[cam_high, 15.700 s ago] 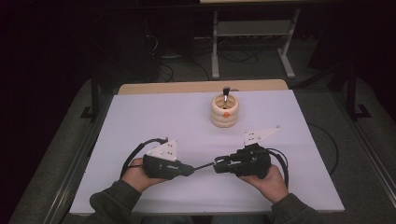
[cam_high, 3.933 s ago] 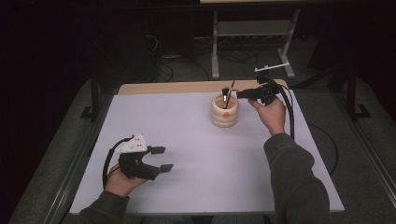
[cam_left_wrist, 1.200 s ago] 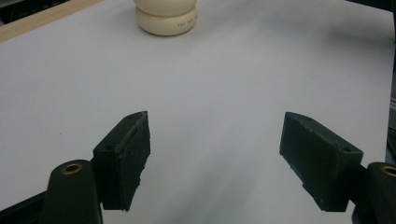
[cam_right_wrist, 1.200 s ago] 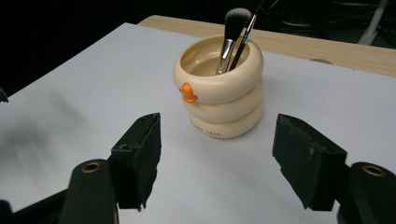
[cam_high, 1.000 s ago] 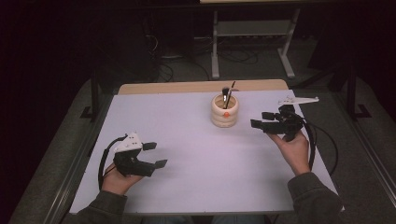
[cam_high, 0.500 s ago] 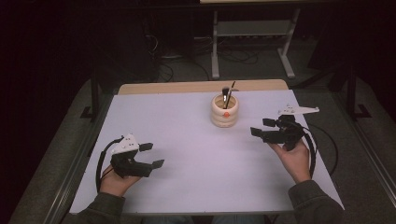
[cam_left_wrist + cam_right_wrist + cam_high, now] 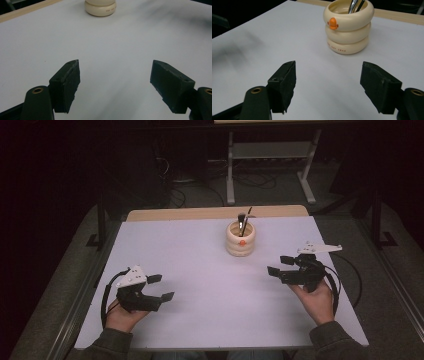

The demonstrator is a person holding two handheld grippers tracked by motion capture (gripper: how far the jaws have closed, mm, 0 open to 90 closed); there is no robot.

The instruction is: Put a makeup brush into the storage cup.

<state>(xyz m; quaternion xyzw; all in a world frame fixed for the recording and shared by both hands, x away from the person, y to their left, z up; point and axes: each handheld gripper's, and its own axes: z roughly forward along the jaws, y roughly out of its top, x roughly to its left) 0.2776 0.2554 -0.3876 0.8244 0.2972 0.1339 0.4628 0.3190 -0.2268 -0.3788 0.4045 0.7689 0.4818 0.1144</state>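
Your right gripper (image 7: 279,264) sits w/ jaws apart, nothing btwn them, over the smooth pale tabletop (image 7: 200,250). Your left gripper (image 7: 161,287) is also wide apart and empty, near the front-left corner. The cup (image 7: 240,239) stands upright toward the far middle: cream, glossy, shaped like three stacked rounded rings, small orange knob (image 7: 332,23) on the top ring. Thin metal-handled brushes (image 7: 244,221) lean inside. Jaw pads are black, blocky, rough-edged.

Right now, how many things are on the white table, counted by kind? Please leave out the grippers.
Cream ringed holder with an orange knob: 1
Brush with dark bristles standing in the holder: 1
Dark slim tool standing in the holder: 1
Total: 3
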